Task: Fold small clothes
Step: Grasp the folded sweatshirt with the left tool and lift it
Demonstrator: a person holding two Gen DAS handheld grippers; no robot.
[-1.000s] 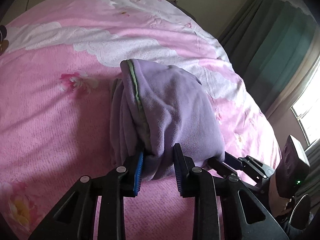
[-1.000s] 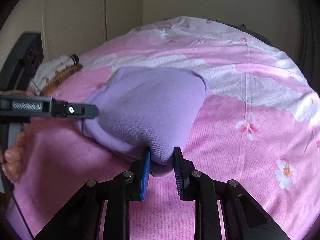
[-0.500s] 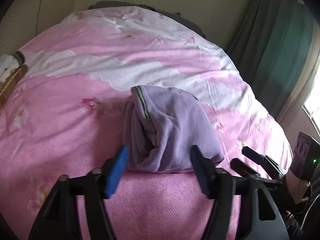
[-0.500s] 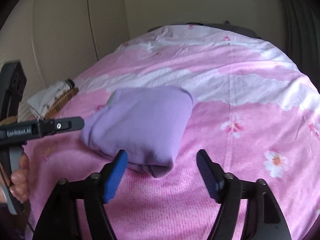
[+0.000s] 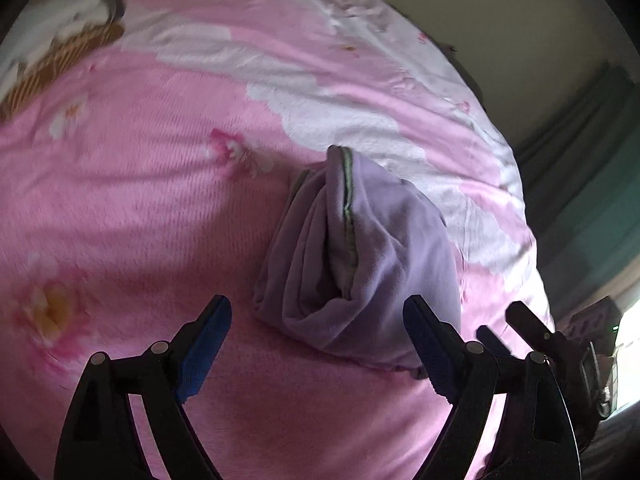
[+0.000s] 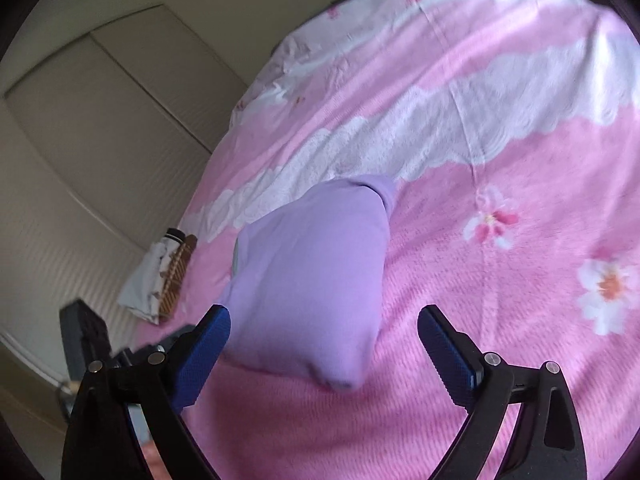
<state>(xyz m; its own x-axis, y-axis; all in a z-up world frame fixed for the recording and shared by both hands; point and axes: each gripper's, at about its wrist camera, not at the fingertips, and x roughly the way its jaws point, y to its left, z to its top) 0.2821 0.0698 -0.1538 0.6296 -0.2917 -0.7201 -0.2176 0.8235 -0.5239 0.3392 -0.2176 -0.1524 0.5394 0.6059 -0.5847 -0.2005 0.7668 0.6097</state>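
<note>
We see folded lilac garment [image 5: 360, 264] lying mid-bedspread [image 5: 120, 208], untouched. Left gripper [image 5: 320, 344] and right gripper [image 6: 324, 344]: jaws wide, opening further, pads clear of cloth.

Home bedroom. Big bed w/ pink floral bedspread [image 5: 152, 184] fills most of both views; green curtains [image 5: 592, 168] & bright window at right edge of left wrist view; beige panelled wardrobe doors [image 6: 100, 132] upper left of right wrist view.
</note>
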